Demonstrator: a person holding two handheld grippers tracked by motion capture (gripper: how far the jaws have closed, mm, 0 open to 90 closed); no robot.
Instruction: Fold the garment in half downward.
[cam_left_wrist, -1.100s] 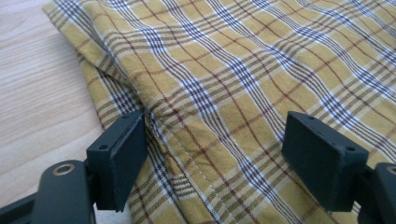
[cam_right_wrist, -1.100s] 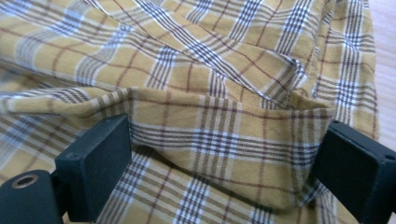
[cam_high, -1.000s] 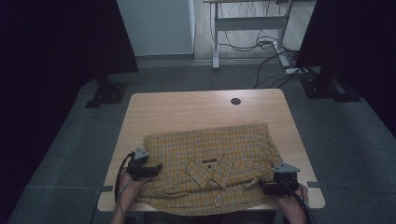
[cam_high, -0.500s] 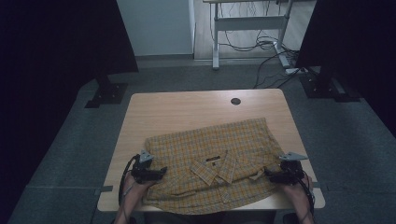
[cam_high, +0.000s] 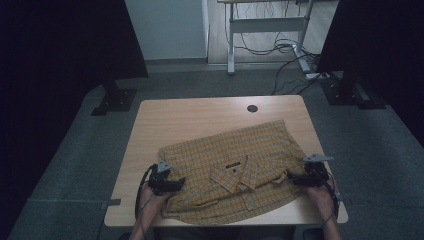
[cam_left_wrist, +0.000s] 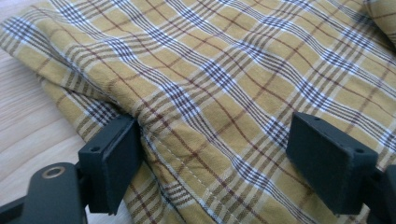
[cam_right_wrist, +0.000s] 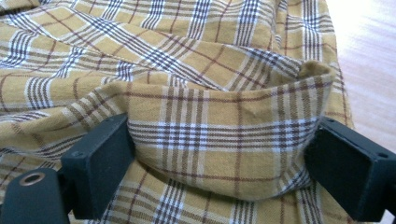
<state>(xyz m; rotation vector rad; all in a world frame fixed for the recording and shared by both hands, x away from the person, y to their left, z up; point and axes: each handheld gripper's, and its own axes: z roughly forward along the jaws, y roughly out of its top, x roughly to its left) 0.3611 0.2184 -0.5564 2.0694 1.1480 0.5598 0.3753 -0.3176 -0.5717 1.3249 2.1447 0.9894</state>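
Shirt (cam_high: 235, 175) lies spread on near half of counter (cam_high: 200, 117), w/ left hand-held gripper (cam_high: 176, 184) at its left edge, right hand-held gripper (cam_high: 291, 178) at its right edge, and counter's cable hole (cam_high: 252, 108) behind it.

The high view is dim and slightly soft: the room's sides fall into near-black, while the floor at the back catches pale light. The bench (cam_high: 200, 120) is evenly, weakly lit, with faint shadows. Both gripper views are brighter and warmer. The shirt (cam_left_wrist: 224, 70) weave is sharp mid-frame, while the jaws at the bottom edge are slightly soft. Bare wood glares pale at the right gripper view's edge.
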